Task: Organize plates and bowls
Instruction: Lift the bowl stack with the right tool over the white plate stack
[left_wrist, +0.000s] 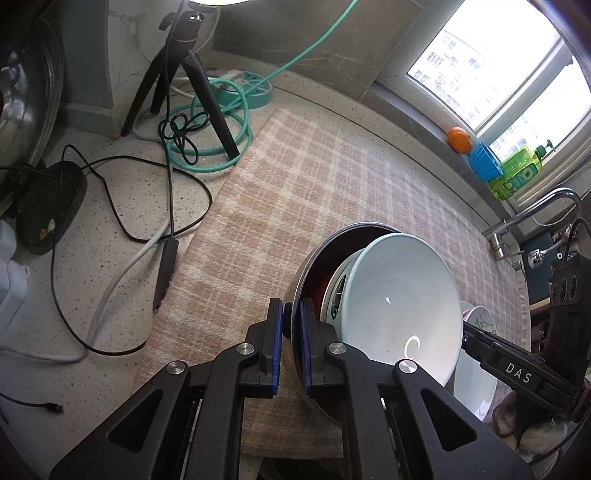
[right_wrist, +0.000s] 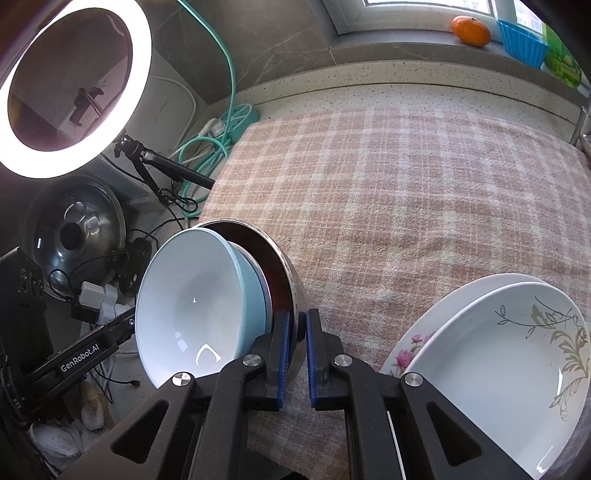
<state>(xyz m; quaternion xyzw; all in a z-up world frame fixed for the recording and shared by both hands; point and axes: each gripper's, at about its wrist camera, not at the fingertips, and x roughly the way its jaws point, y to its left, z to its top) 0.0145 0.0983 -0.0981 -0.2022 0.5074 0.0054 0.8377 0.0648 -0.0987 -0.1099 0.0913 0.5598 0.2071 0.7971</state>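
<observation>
I hold both tongs, left tongs (left_wrist: 291, 325) and right tongs (right_wrist: 297, 332), clamped on opposite rims of the steel bowl (right_wrist: 291, 280), lifted tilted between them so the nested blue bowl (right_wrist: 192, 299) stays seated, plates (right_wrist: 498, 354) right of my right tongs.

"DAS" on right gripper (left_wrist: 519, 367) arm; "GenRobot.AI" on left gripper (right_wrist: 79, 362) arm (white lettering).

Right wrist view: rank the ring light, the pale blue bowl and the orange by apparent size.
1. Ring light and pale blue bowl: look about alike, and the bowl is nearer, so unranked.
2. Orange, smallest, though farthest.
</observation>
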